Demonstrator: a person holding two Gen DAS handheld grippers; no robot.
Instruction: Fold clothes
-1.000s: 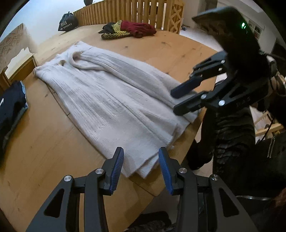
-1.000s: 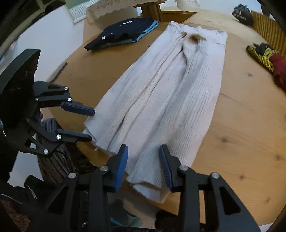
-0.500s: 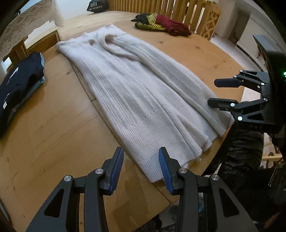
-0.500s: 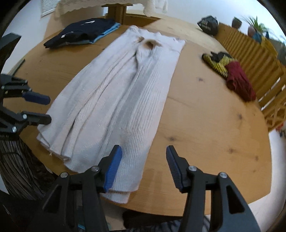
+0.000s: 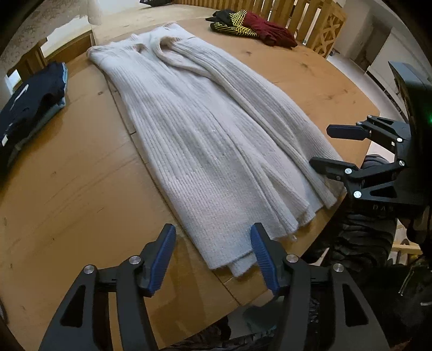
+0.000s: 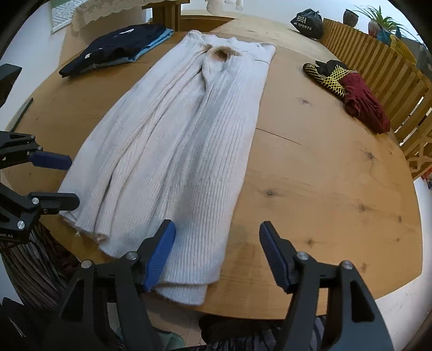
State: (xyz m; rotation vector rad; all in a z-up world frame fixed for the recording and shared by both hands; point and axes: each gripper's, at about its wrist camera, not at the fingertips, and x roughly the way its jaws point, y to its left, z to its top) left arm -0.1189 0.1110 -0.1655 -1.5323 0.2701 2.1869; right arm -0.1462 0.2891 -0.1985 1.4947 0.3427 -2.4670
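A long cream ribbed knit garment (image 5: pixel 210 140) (image 6: pixel 178 140) lies flat on the round wooden table (image 5: pixel 67 189) (image 6: pixel 324 189), folded lengthwise, its hem at the near edge. My left gripper (image 5: pixel 213 256) hovers over the hem's left corner, jaws opening, nothing pressed between the pads. My right gripper (image 6: pixel 216 256) hovers over the hem's right corner, jaws opening too, and the cloth lies below them untouched. Each gripper also shows in the other's view: the right gripper (image 5: pixel 332 148) at the right edge, the left gripper (image 6: pixel 62 181) at the left edge.
A folded dark and light-blue stack of clothes (image 5: pixel 29 108) (image 6: pixel 116 48) rests at the table's far left. A maroon and yellow-black bundle (image 5: pixel 251 27) (image 6: pixel 348 91) lies at the far right by a wooden slatted railing (image 6: pixel 378 62). A black bag (image 6: pixel 307 23) sits further back.
Both grippers' jaws have widened. Both views have swung so that the garment now runs straight away from the hem, and the other gripper has slid out to the picture's edge.
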